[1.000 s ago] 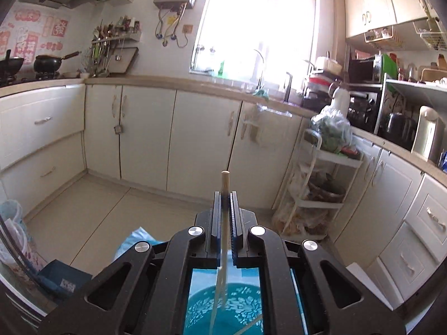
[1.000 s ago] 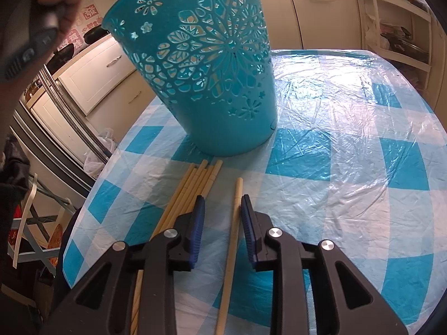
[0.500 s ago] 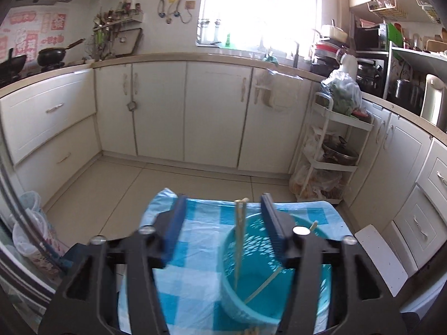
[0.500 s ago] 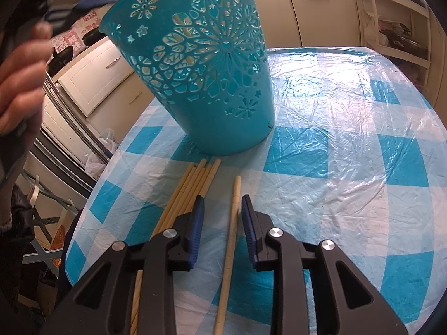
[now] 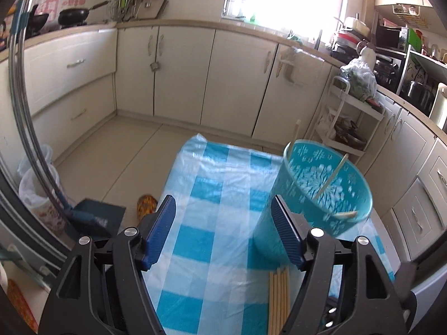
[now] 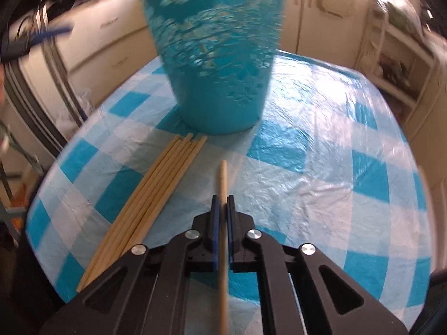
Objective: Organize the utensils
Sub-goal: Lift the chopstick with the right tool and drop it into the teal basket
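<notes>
A teal perforated basket (image 5: 321, 195) stands on the checked table (image 5: 212, 223) and holds chopsticks (image 5: 331, 177) leaning inside it. My left gripper (image 5: 223, 229) is open and empty, above the table to the left of the basket. A bundle of several chopsticks (image 6: 151, 195) lies on the table in front of the basket (image 6: 218, 64); it also shows in the left wrist view (image 5: 278, 298). My right gripper (image 6: 222, 199) is shut on a single chopstick (image 6: 223, 176) that points toward the basket.
White kitchen cabinets (image 5: 181, 69) run along the far wall. A white trolley (image 5: 346, 122) with a bag of greens stands at the right. A bin with a plastic bag (image 5: 36, 192) and a dustpan (image 5: 92, 217) sit on the floor at left.
My left gripper let go of its chopstick into the basket, opened wide and drew back to the left. My right gripper closed on the single chopstick lying on the table.
</notes>
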### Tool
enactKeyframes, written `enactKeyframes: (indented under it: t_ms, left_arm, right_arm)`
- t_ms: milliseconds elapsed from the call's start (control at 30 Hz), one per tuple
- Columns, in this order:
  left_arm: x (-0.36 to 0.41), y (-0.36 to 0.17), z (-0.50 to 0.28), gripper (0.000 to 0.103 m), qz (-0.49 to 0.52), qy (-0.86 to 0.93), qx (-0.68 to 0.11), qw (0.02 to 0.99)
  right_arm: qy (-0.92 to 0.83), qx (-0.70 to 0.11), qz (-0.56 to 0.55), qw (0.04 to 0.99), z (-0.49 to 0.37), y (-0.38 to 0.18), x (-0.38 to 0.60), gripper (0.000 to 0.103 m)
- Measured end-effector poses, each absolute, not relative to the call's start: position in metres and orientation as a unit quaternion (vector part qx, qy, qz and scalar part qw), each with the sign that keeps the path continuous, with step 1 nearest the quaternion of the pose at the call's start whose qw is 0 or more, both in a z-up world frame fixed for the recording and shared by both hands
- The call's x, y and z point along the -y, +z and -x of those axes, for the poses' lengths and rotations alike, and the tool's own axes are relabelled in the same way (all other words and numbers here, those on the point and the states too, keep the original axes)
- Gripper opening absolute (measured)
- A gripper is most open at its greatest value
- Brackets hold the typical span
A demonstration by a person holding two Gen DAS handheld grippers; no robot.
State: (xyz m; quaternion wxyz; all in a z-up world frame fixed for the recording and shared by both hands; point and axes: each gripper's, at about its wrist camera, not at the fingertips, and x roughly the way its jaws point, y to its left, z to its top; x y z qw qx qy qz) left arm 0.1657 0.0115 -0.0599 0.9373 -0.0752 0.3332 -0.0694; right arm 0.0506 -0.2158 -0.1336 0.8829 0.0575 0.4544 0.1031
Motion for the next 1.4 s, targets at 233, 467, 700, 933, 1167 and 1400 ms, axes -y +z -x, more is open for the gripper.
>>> enactKeyframes:
  t_ms: [233, 467, 700, 933, 1167, 1400]
  left_arm:
    - [-0.035, -0.11, -0.158, 0.072, 0.084, -0.047, -0.386, 0.918]
    - [-0.03, -0.128, -0.147, 0.072, 0.085, -0.055, -0.404, 0.909]
    - [-0.021, -0.133, -0.141, 0.072, 0.083, -0.065, -0.414, 0.904]
    - [-0.026, -0.147, -0.141, 0.072, 0.091, -0.063, -0.431, 0.896]
    - [-0.028, -0.133, -0.12, 0.072, 0.074, -0.057, -0.421, 0.902]
    - [-0.052, -0.091, -0.076, 0.072, 0.07, -0.03, -0.4, 0.913]
  right_arm:
    - [0.181, -0.307, -0.214, 0.909, -0.035, -0.034, 0.259, 0.006]
    - [0.171, -0.169, -0.234, 0.942, -0.095, 0.05, 0.247, 0.006]
    - [0.068, -0.106, -0.201, 0.972, -0.147, 0.046, 0.233, 0.006]
    - [0.05, -0.156, -0.175, 0.971, -0.154, 0.007, 0.233, 0.007]
    - [0.069, -0.173, -0.157, 0.97, -0.102, 0.004, 0.235, 0.024]
    - [0.037, -0.178, -0.135, 0.974, -0.012, -0.01, 0.268, 0.041]
